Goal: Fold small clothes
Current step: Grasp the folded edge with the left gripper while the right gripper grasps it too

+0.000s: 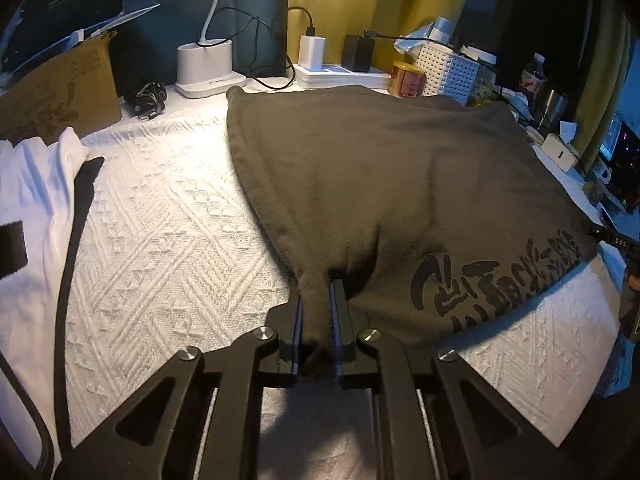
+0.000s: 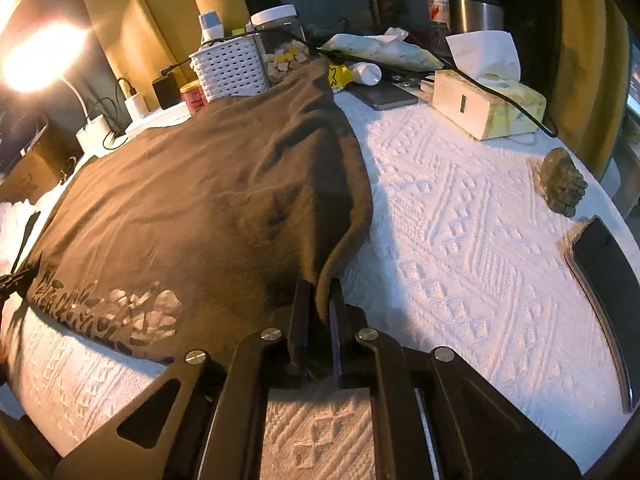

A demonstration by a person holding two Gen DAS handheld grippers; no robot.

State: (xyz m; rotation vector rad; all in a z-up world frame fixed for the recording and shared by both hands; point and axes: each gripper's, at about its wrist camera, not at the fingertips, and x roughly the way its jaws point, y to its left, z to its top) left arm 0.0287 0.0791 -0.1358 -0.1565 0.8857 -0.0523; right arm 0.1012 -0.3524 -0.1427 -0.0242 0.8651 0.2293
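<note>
**Supervisor:** Report the position of the garment.

**Operator:** I see the dark garment (image 1: 384, 184) spread flat on the white textured table cover (image 1: 160, 240). Its printed lettering (image 1: 500, 276) runs along the near hem. The far edge reaches the clutter at the back of the table.

**Supervisor:** Where does it lie relative to each tool?

**Operator:** The near left corner sits between the fingers of the left gripper (image 1: 316, 316). The near right corner (image 2: 326, 280) sits between the fingers of the right gripper (image 2: 320, 312). I hold both tools at the near hem, one at each end, pointing steeply down at the table.

**Supervisor:** State of the jaws?

**Operator:** Left: closed down onto a bunched fold of cloth, pads pressing both sides. Right: closed likewise, with the hem edge pinched between the pads. Neither holds anything else.

**Supervisor:** Surroundings?

**Operator:** From the left wrist view, a white garment with black trim (image 1: 36, 208) lies well apart to the left, beside a cardboard box (image 1: 60, 96). Behind the dark garment stand a white perforated basket (image 2: 230, 66), chargers and a power strip (image 1: 340, 76). From the right wrist view, a tissue box (image 2: 488, 108) and a dark phone (image 2: 608, 264) lie on the cover to the right, apart from the cloth.
</note>
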